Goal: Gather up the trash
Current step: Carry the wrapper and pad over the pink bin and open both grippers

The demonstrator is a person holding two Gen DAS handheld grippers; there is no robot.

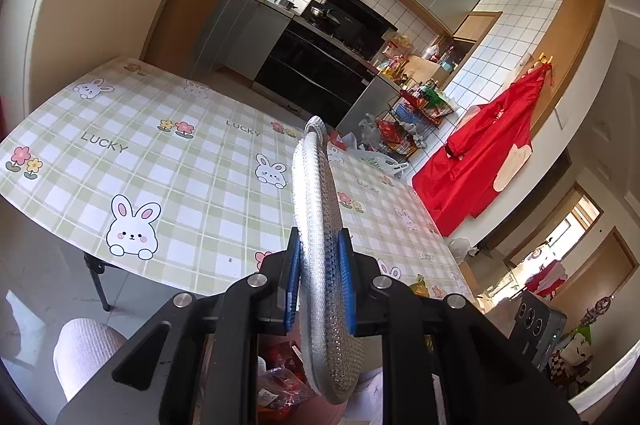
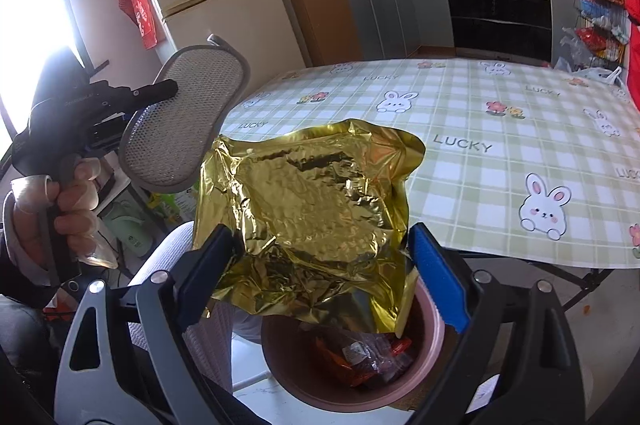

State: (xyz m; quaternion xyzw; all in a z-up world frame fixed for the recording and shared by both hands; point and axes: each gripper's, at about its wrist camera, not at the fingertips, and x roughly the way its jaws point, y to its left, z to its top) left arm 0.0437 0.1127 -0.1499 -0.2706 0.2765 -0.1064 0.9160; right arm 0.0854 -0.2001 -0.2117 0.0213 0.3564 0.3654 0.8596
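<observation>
Right gripper (image 2: 320, 269) clamped a crumpled gold foil bag (image 2: 312, 209) directly above the pink bin (image 2: 434, 341).
Wrappers (image 2: 360, 357) already lay inside that bin. Left of the bin and higher, the left gripper (image 1: 320, 289) was pinched shut on a grey mesh pad (image 1: 320, 225), held edge-on. Beyond the bin stood the table (image 2: 480, 153) with its rabbit-print cloth.

The tablecloth (image 2: 480, 129) has a pale green and white check with white rabbits, pink and yellow flowers and the grey word LUCKY. The wrapper (image 2: 312, 213) is shiny gold. The bin (image 2: 434, 337) is pink. The pad (image 1: 316, 225) is silver-grey mesh.
</observation>
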